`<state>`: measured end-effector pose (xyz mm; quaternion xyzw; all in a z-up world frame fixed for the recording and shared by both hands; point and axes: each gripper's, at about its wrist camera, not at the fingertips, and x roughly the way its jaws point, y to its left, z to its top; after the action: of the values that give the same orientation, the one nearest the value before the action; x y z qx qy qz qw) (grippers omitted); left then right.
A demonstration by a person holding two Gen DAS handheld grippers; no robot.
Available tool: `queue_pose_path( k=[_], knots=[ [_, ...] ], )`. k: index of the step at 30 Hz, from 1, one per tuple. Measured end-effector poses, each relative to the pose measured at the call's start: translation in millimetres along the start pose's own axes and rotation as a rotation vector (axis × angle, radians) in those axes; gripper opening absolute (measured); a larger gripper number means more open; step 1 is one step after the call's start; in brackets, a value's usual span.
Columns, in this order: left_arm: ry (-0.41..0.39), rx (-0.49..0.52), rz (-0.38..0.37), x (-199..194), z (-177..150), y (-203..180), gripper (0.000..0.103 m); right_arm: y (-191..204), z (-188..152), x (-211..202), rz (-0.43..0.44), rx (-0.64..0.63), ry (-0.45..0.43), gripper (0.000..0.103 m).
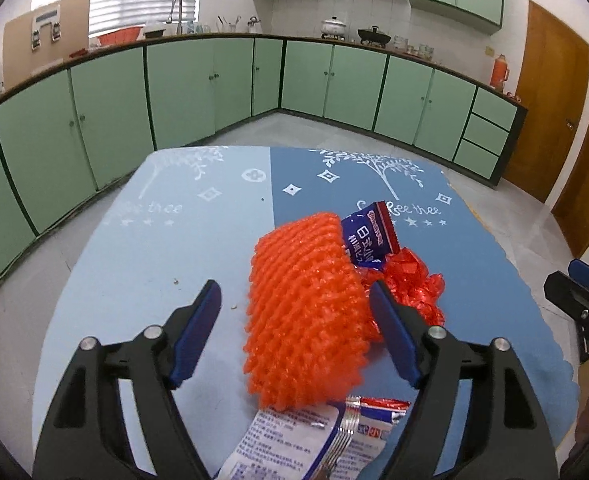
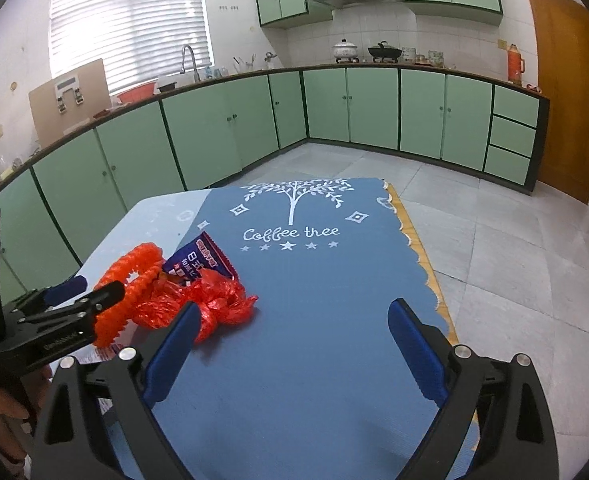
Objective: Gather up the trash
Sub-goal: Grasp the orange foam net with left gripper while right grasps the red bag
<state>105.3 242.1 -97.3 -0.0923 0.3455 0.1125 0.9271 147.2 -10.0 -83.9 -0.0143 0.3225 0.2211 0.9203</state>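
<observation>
An orange foam net sleeve (image 1: 306, 312) lies on the blue table mat (image 1: 198, 248), between the open fingers of my left gripper (image 1: 294, 312); the right fingertip is next to it. It also shows in the right wrist view (image 2: 134, 284). Behind it lie a blue snack wrapper (image 1: 368, 240) and a crumpled red plastic bag (image 1: 412, 284), also seen in the right wrist view as wrapper (image 2: 202, 262) and bag (image 2: 218, 300). A white and blue wrapper (image 1: 314, 440) lies under the sleeve's near end. My right gripper (image 2: 294, 328) is open and empty over the mat, right of the pile.
The table mat (image 2: 314, 340) ends at a scalloped edge on the right, with tiled floor (image 2: 514, 248) beyond. Green kitchen cabinets (image 2: 334, 112) line the far walls. A brown door (image 2: 566, 92) stands at the right.
</observation>
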Motion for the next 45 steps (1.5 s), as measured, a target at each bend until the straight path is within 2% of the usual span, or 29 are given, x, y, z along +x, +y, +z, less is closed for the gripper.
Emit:
queue_pose_path(
  k=[8, 14, 22, 32, 38, 41, 43, 45],
  knots=[
    [0.06, -0.04, -0.024, 19, -4, 7, 0.032, 18, 0, 12, 0.012, -0.032, 0.017, 0.093],
    [0.003, -0.061, -0.02, 5, -1, 11, 0.015, 32, 2, 22, 0.046, -0.057, 0.027, 0.093],
    [-0.1, -0.068, 0.006, -25, 6, 20, 0.013, 59, 2, 46, 0.085, -0.09, 0.052, 0.092],
    [-0.069, -0.057, 0.051, -10, -6, 32, 0.013, 77, -1, 72, 0.059, -0.104, 0.067, 0.089],
    [-0.051, -0.065, 0.065, 0, -10, 40, 0.013, 80, -7, 89, 0.043, -0.102, 0.105, 0.083],
    [-0.052, -0.053, 0.077, 0, -9, 40, 0.013, 82, -12, 99, 0.058, -0.105, 0.144, 0.068],
    [-0.046, -0.056, 0.076, 2, -9, 41, 0.013, 83, -14, 104, 0.094, -0.101, 0.175, 0.051],
    [-0.043, -0.06, 0.074, 2, -10, 42, 0.013, 86, -15, 103, 0.099, -0.113, 0.174, 0.044]
  ],
)
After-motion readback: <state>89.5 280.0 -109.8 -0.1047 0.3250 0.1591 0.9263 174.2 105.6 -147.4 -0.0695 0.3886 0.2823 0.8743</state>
